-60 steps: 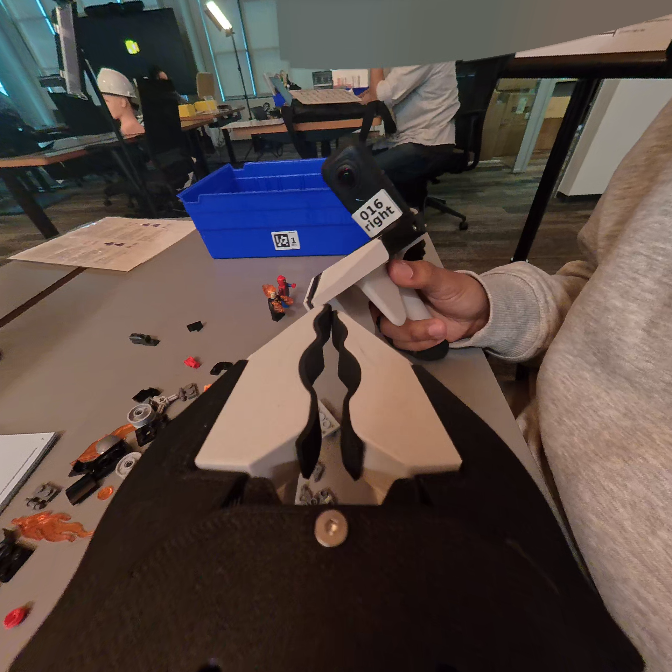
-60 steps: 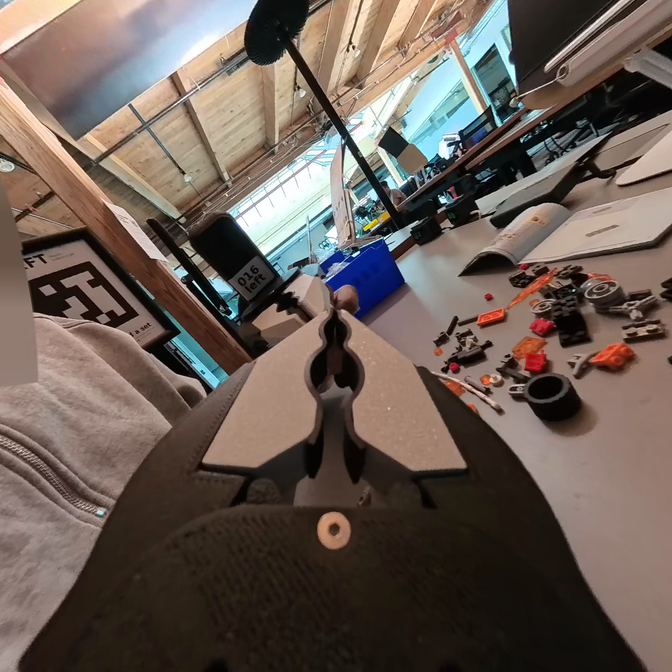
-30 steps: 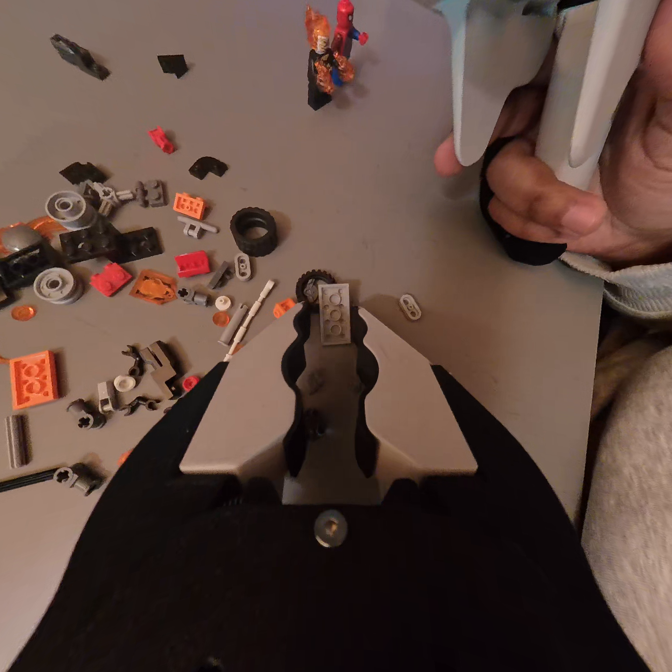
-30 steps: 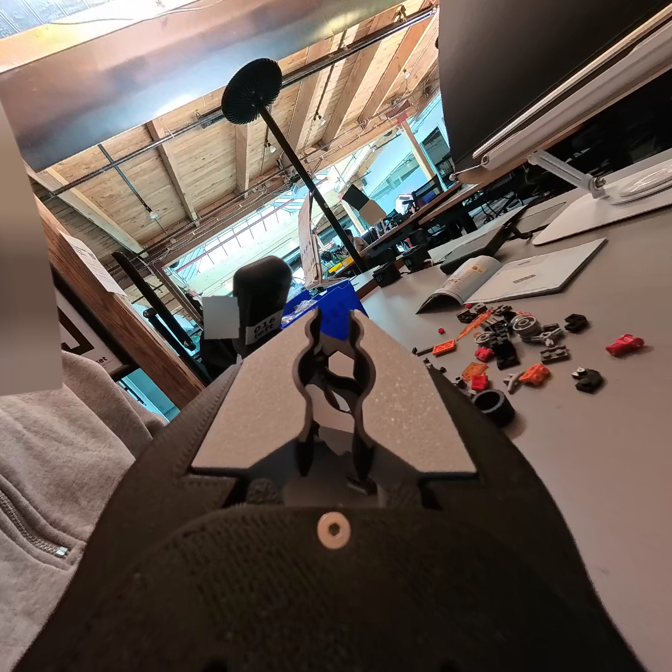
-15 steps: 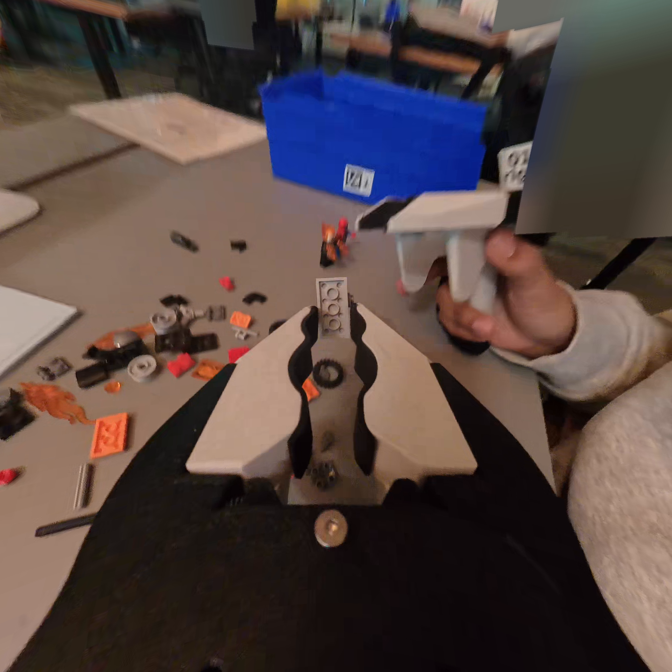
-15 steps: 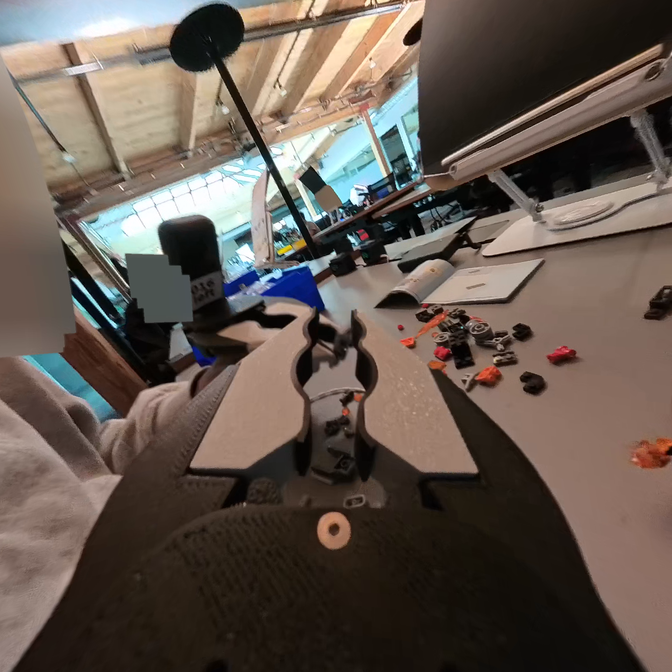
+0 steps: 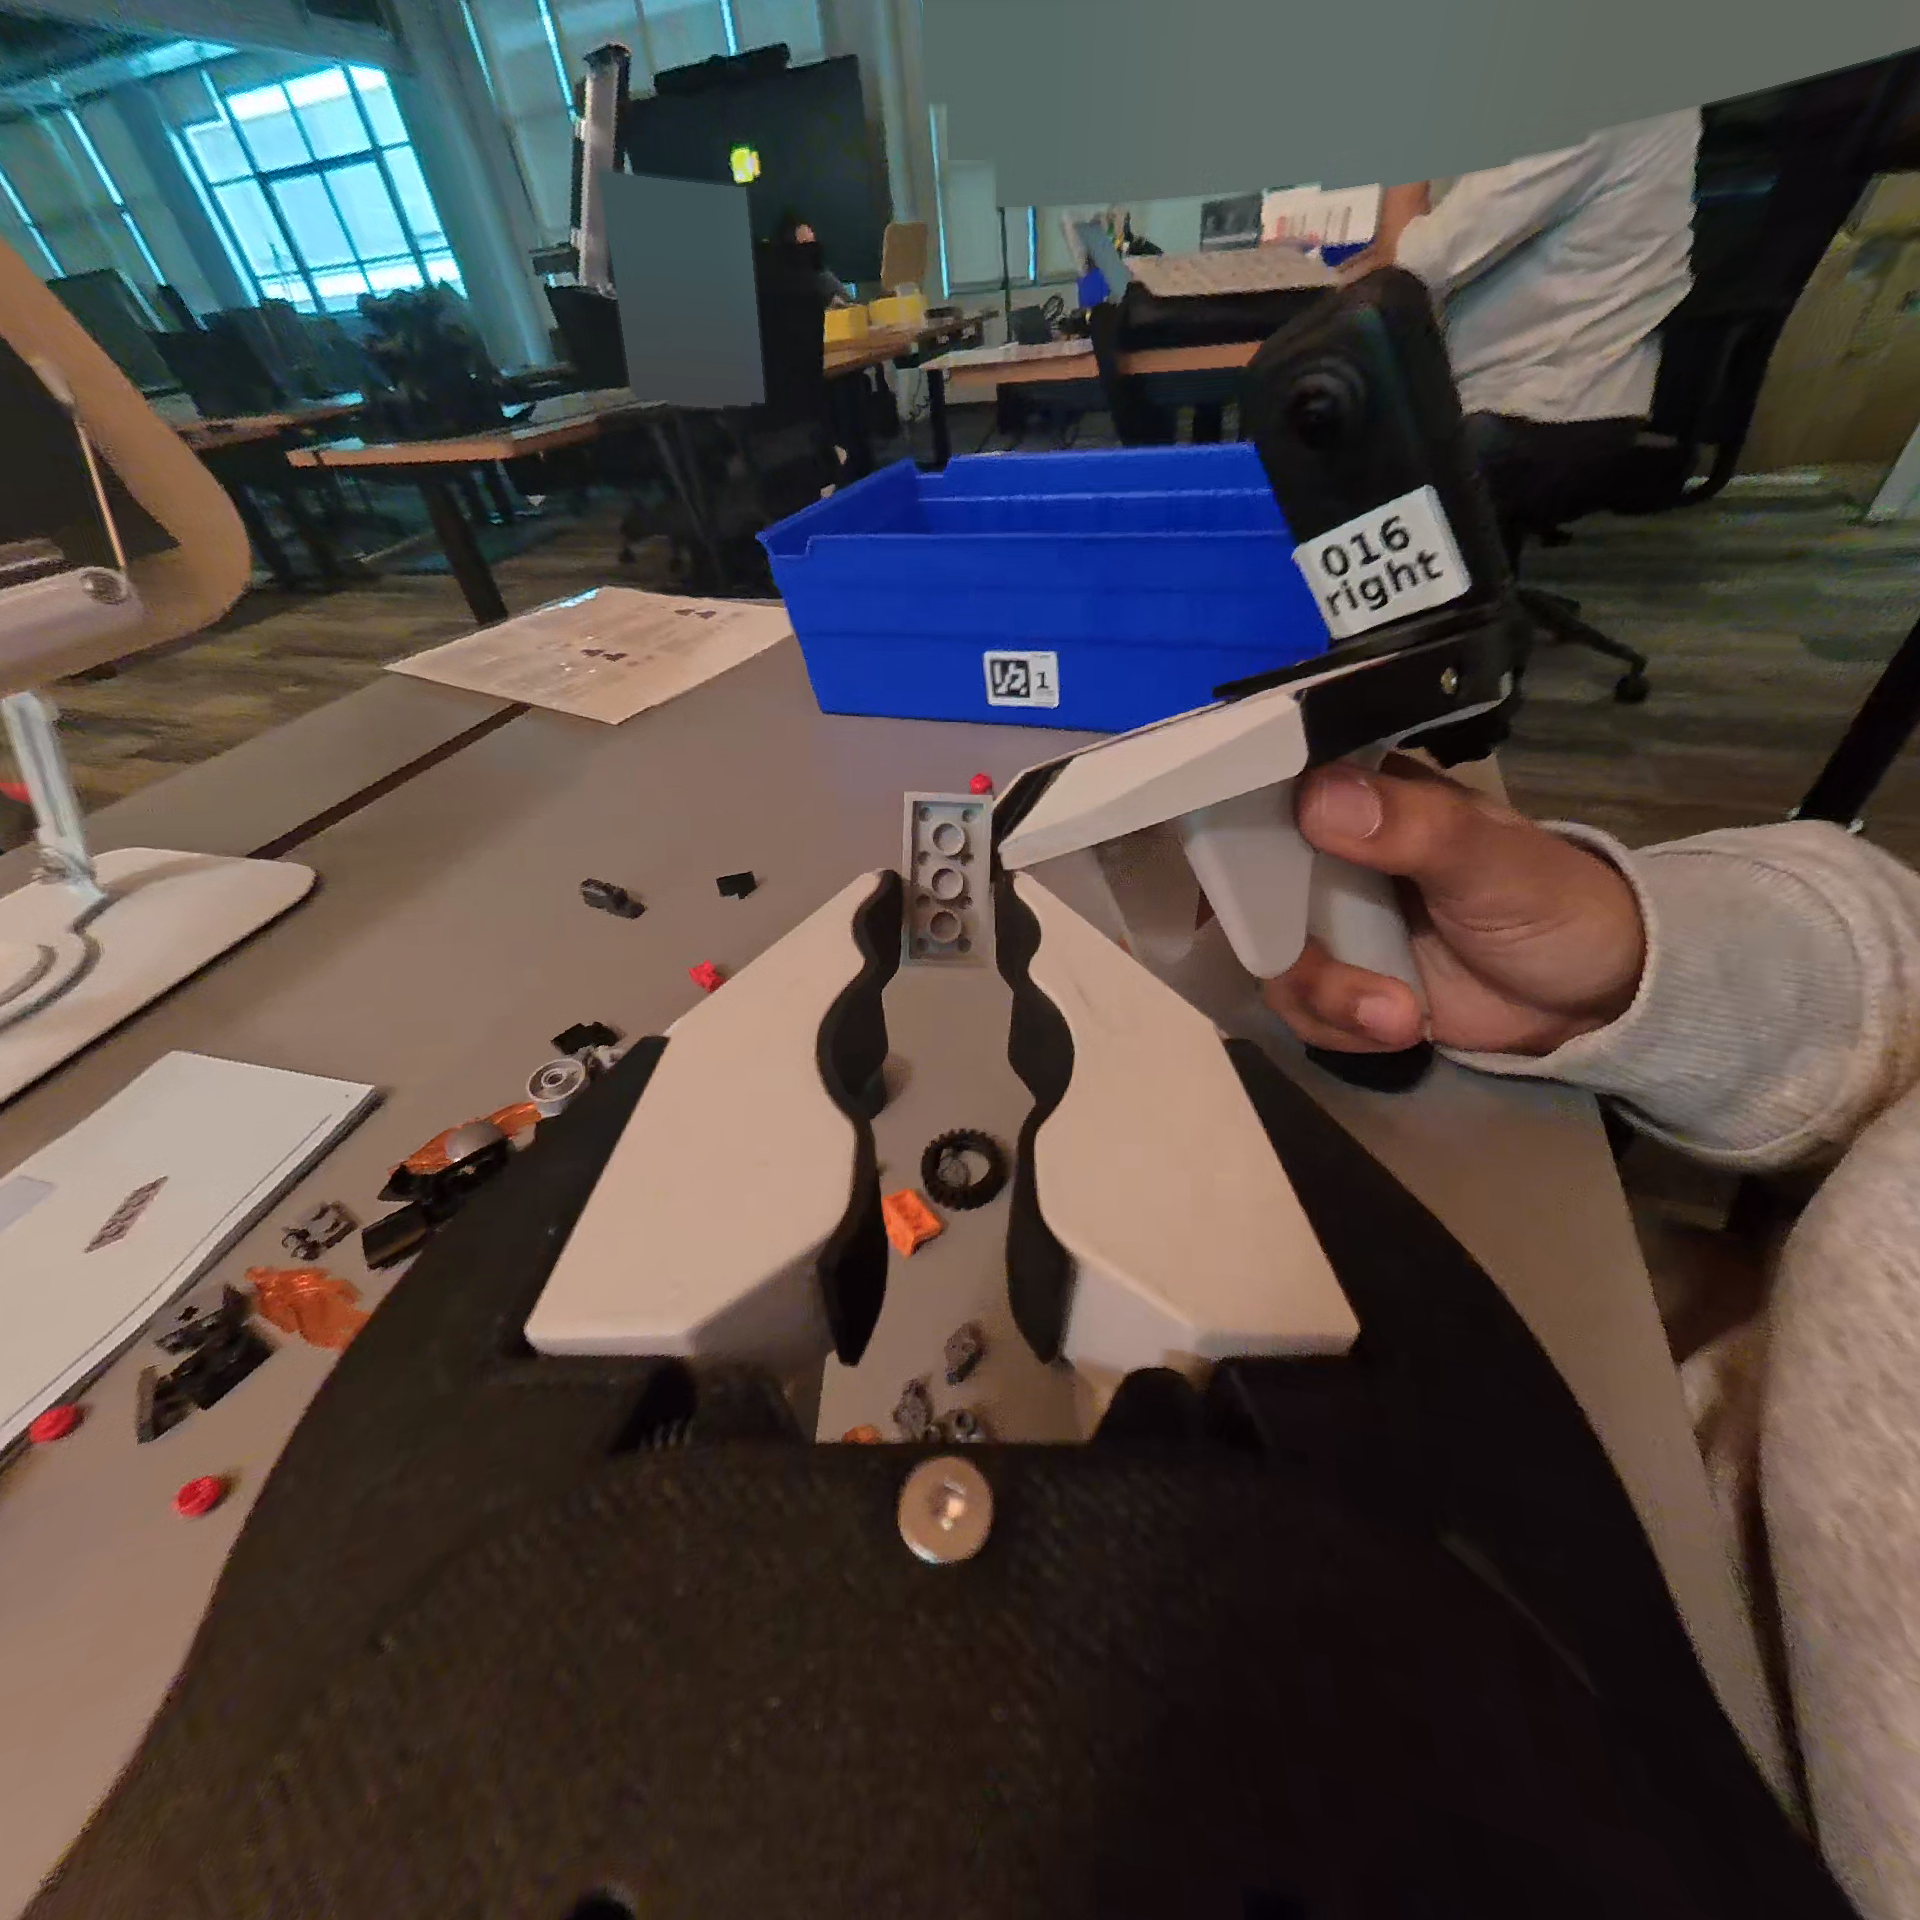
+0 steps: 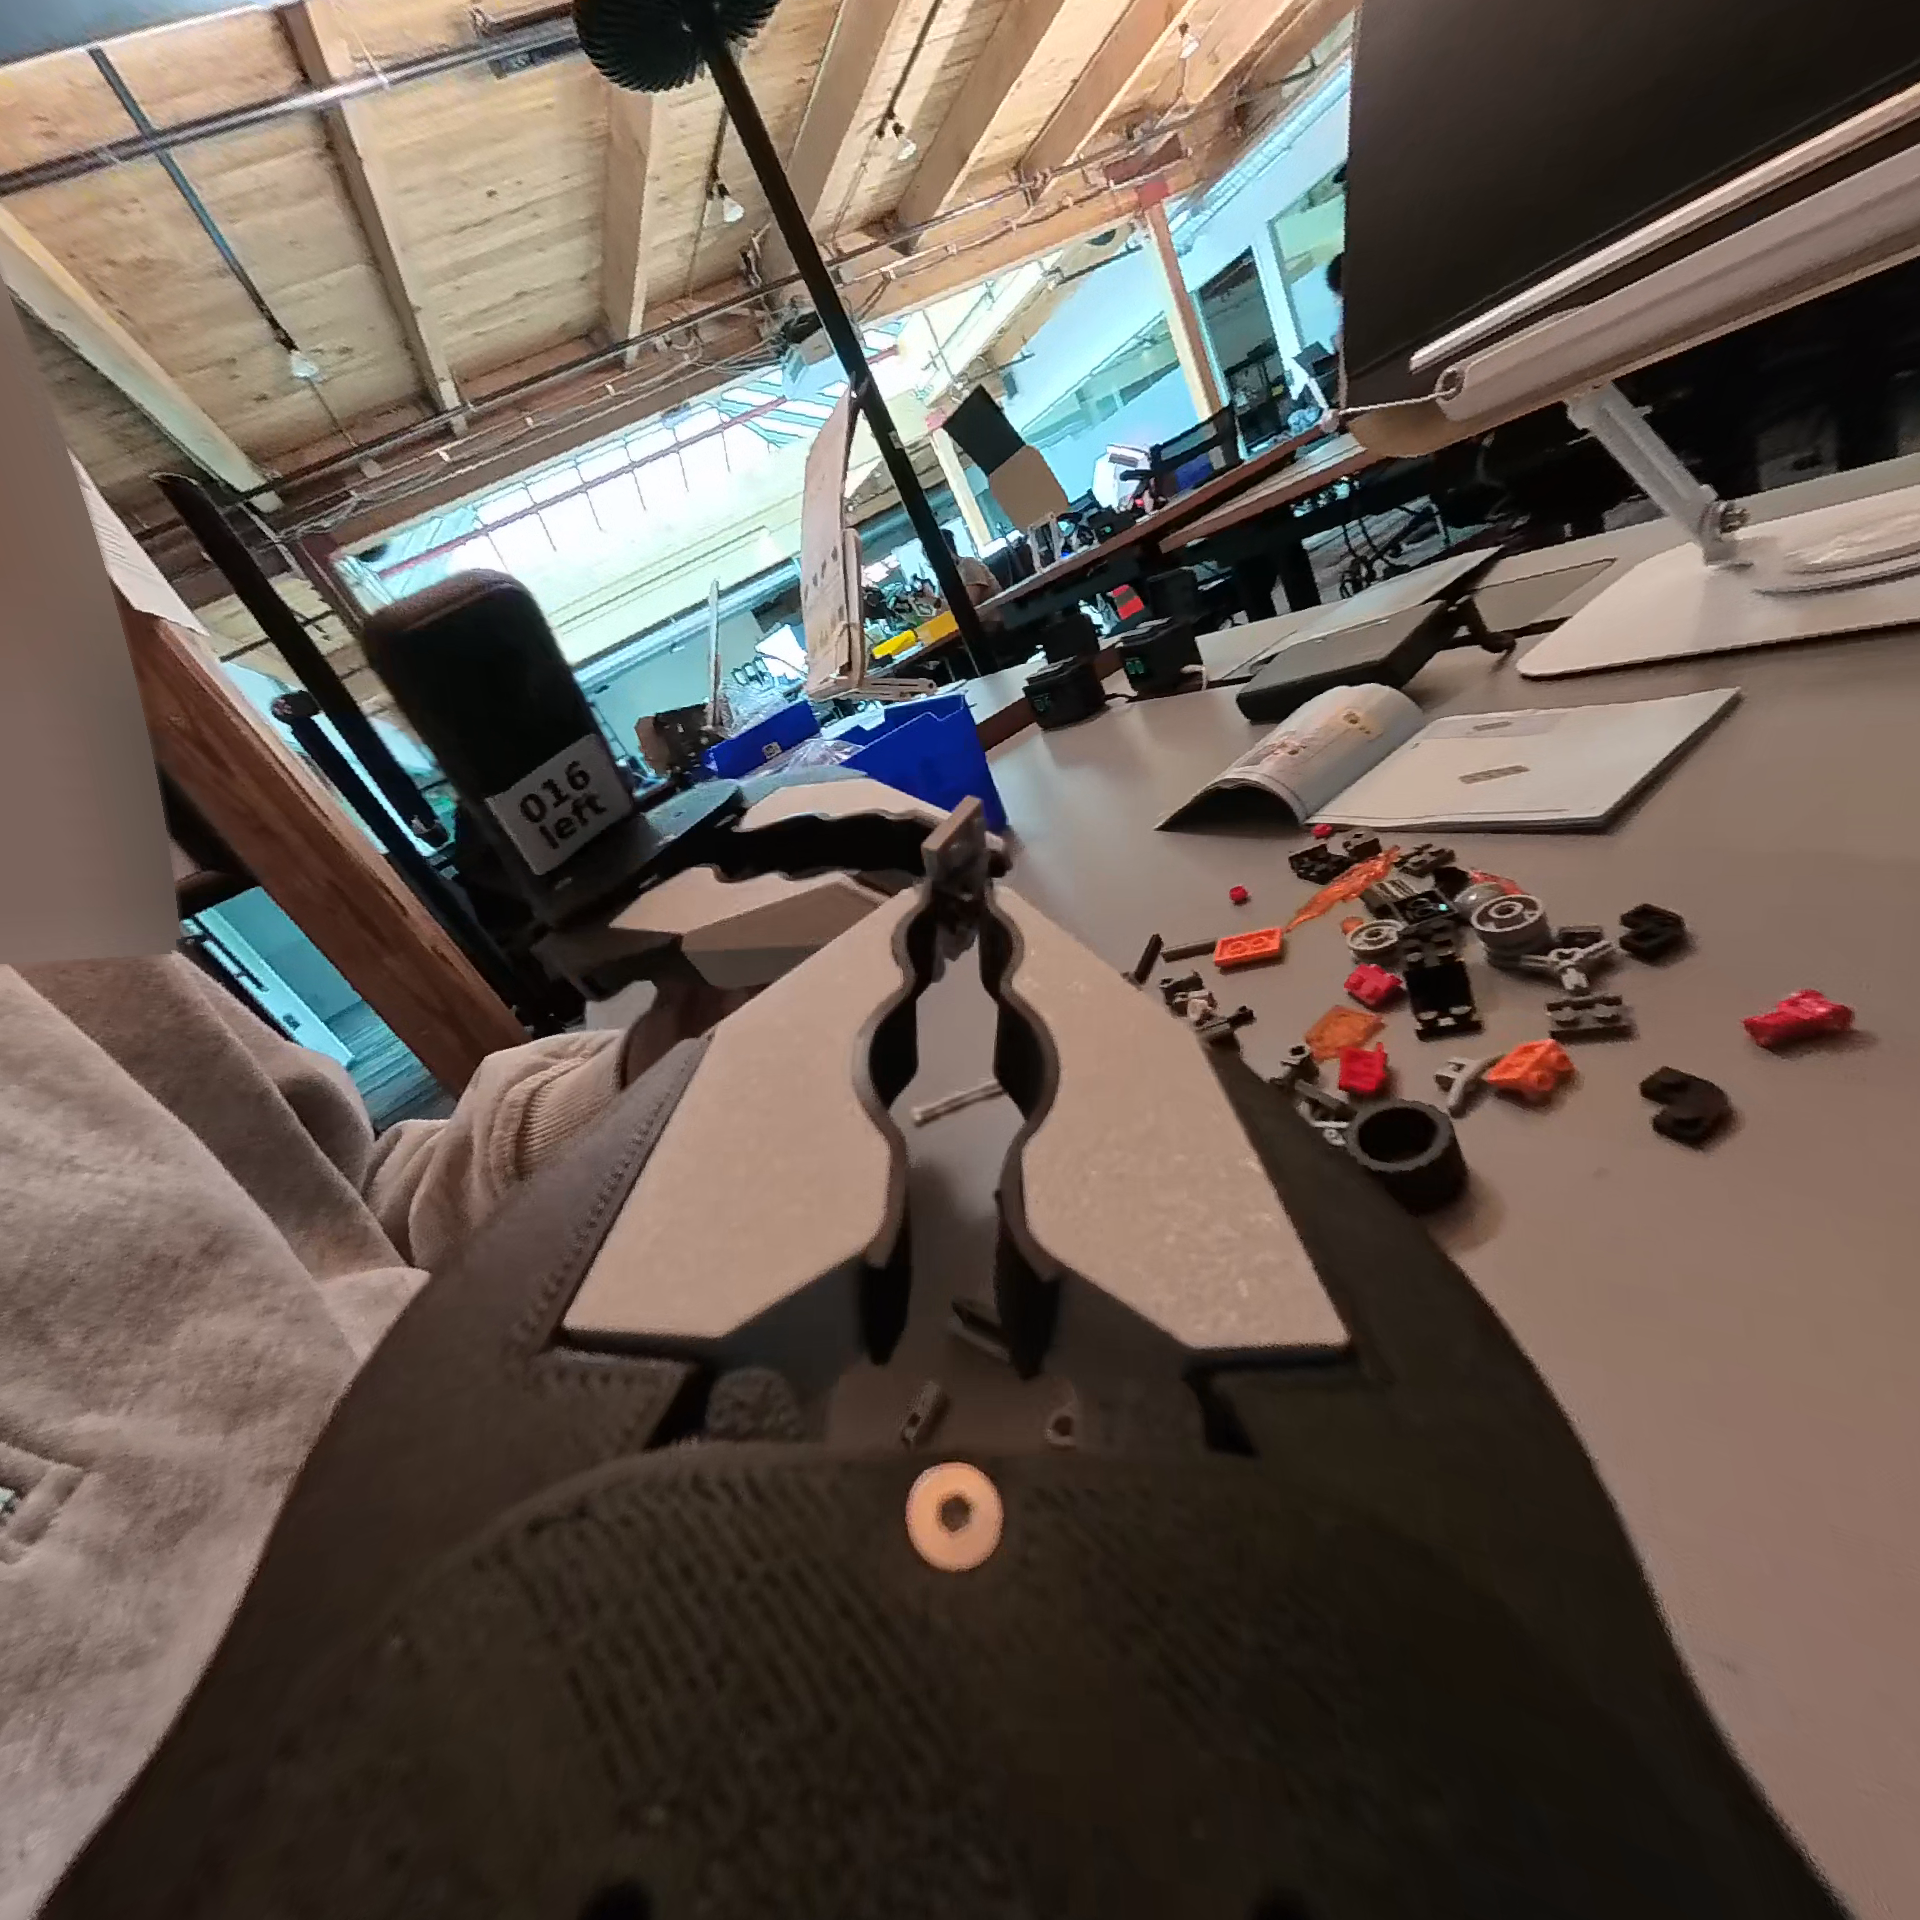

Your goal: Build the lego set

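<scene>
Left tongs [image 7: 945, 914] pinch the grey plate [image 7: 947, 879] upright above the tabletop [image 7: 436, 935], while the right tongs [image 8: 961, 904] nip its edge (nearly closed). A twist between two thin grips could flick it loose. Half a second ago the right tongs stood clear.

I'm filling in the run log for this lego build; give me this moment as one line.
left gripper: shut on grey plate, held above table | right gripper: tips at plate's edge, grip unclear | loose pieces: on table
</scene>
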{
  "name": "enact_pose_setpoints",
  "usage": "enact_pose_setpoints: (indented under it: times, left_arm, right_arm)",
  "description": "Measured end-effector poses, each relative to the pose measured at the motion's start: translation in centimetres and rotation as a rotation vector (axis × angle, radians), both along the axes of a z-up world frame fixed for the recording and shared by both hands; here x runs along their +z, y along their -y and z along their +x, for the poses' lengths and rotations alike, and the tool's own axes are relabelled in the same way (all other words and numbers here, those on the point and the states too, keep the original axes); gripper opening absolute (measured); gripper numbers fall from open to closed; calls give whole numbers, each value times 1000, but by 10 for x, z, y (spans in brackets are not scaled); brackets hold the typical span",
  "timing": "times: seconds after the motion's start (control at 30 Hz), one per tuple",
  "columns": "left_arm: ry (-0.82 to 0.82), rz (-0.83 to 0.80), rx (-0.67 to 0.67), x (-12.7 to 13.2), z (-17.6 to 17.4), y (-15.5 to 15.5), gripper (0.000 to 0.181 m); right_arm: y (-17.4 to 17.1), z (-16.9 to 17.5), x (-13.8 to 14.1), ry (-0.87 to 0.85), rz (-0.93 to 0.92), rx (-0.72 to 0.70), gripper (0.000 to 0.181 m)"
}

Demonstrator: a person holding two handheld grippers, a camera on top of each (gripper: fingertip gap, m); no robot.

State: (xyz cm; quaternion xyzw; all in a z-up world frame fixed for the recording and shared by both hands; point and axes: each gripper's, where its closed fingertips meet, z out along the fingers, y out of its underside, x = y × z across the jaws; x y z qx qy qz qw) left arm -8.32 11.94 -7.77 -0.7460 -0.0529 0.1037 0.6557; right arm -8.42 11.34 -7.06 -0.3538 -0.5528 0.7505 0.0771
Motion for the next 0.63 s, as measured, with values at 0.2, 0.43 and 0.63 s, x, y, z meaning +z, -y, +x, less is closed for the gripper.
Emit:
enact_pose_setpoints:
  times: [0.2,0.43,0.63]
  left_arm:
    - [52,40,-41,3,3,1,16]
    - [137,30,-84,-4,5,-1,25]
    - [577,123,-309,-1,20,-1,38]
  right_arm:
    - [1,2,1,7,-24,26,5]
    - [-2,3,2,1,-14,14,4]
    - [0,8,6,-28,-28,44,4]
